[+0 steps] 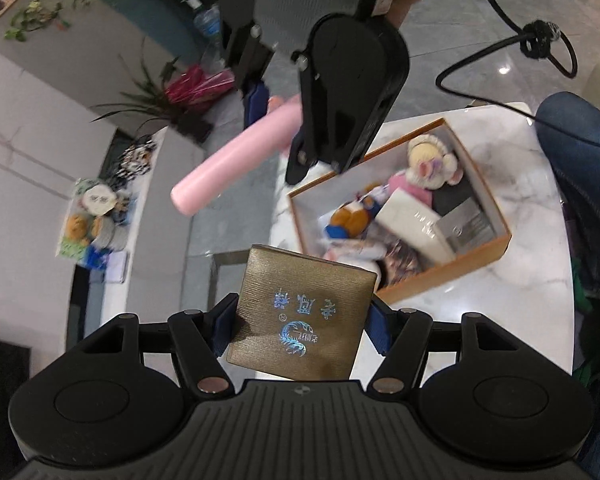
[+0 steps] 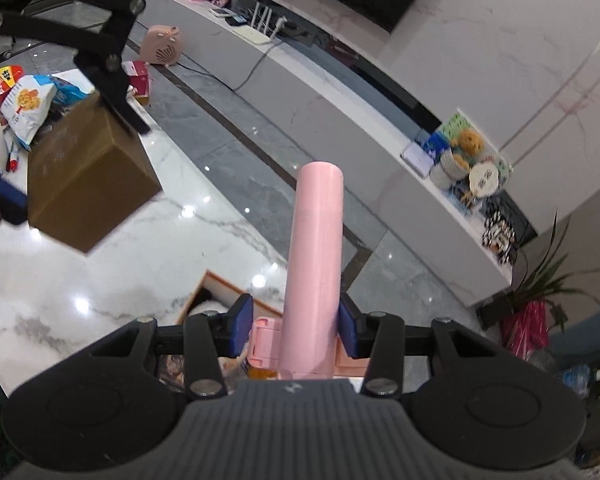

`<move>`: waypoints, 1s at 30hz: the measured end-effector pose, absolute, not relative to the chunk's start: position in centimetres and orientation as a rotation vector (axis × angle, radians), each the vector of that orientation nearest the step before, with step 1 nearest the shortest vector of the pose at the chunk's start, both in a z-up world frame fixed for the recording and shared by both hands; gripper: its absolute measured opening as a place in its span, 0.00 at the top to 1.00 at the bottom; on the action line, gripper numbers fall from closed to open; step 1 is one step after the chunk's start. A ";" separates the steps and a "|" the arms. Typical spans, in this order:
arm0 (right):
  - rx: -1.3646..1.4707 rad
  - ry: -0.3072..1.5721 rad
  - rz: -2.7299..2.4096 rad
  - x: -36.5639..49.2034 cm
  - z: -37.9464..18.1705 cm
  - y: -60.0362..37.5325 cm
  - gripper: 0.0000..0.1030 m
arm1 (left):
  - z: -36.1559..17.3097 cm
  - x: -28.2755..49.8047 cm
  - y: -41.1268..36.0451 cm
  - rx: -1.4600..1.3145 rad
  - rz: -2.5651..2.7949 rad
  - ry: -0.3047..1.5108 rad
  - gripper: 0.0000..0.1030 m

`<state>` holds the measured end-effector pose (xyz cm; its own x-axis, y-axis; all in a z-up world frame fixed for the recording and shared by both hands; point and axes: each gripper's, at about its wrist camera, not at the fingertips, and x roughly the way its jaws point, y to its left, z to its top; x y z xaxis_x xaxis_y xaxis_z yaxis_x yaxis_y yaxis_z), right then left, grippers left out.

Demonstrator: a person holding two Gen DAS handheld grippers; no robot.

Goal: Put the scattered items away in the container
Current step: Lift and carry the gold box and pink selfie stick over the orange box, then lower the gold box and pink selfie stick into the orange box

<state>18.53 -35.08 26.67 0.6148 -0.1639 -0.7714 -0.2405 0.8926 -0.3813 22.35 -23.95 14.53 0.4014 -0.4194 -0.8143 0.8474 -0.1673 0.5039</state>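
Left wrist view: your left gripper pinches the gold box at lower centre; your right gripper clamps the pink tube. With the tray at right centre crowded, either may tip out.

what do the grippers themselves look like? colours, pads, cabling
Both are matte black plastic with a ribbed grey base, two round side discs and silver pivot screws. The left gripper and right gripper carry dark blue finger pads. A black cable with a knotted loop trails behind the right one.
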 end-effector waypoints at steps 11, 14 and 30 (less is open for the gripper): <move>-0.356 1.016 0.019 19.5 16.9 -40.8 0.54 | 3.6 24.4 -30.4 1.280 -1.234 0.590 0.27; -0.316 1.050 0.012 20.0 13.9 -42.3 0.54 | 0.9 25.0 -31.4 1.276 -1.251 0.642 0.27; -0.214 1.139 0.030 21.9 6.0 -45.2 0.54 | -5.2 26.0 -34.3 1.283 -1.319 0.777 0.27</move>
